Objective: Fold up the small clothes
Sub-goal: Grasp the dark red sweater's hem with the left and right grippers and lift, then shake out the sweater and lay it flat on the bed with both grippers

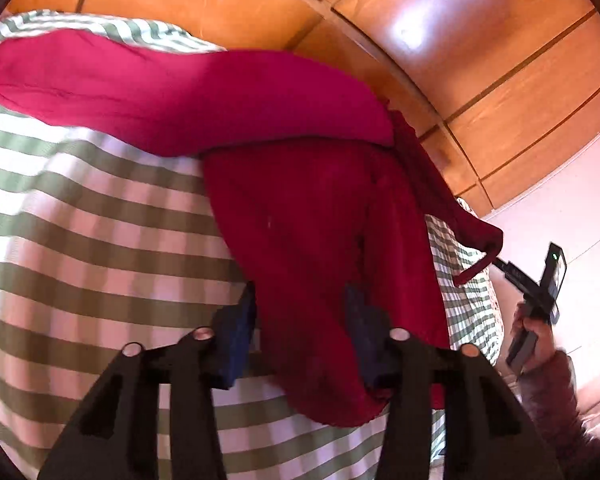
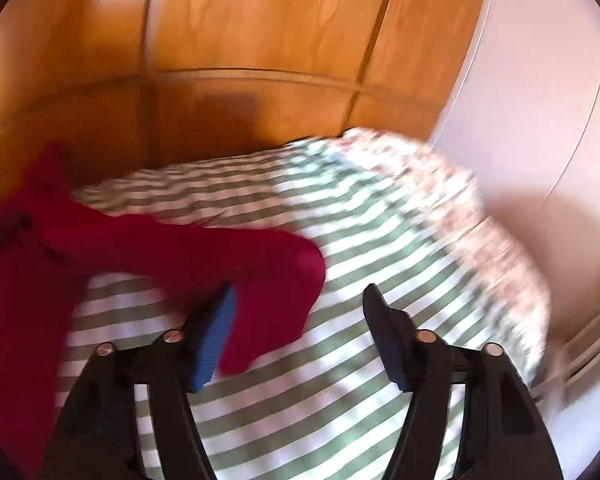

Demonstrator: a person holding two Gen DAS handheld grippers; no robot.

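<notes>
A dark red small garment [image 1: 320,240] lies on the green-and-white striped bedsheet [image 1: 80,240], partly under a brighter magenta cloth [image 1: 180,92]. My left gripper [image 1: 300,300] has its blue pads wide apart, with a fold of the red garment lying between them. My right gripper [image 2: 298,300] is open and empty above the sheet [image 2: 340,360]; its left pad [image 2: 216,344] is beside a red sleeve or leg [image 2: 240,260]. In the left wrist view the right gripper [image 1: 496,260] shows far right, held by a hand, near the garment's edge.
A wooden wardrobe [image 1: 460,60] rises behind the bed; it fills the top of the right wrist view [image 2: 260,40]. A pale wall [image 2: 540,80] stands to the right. A floral cloth [image 2: 440,184] lies along the bed's far right edge.
</notes>
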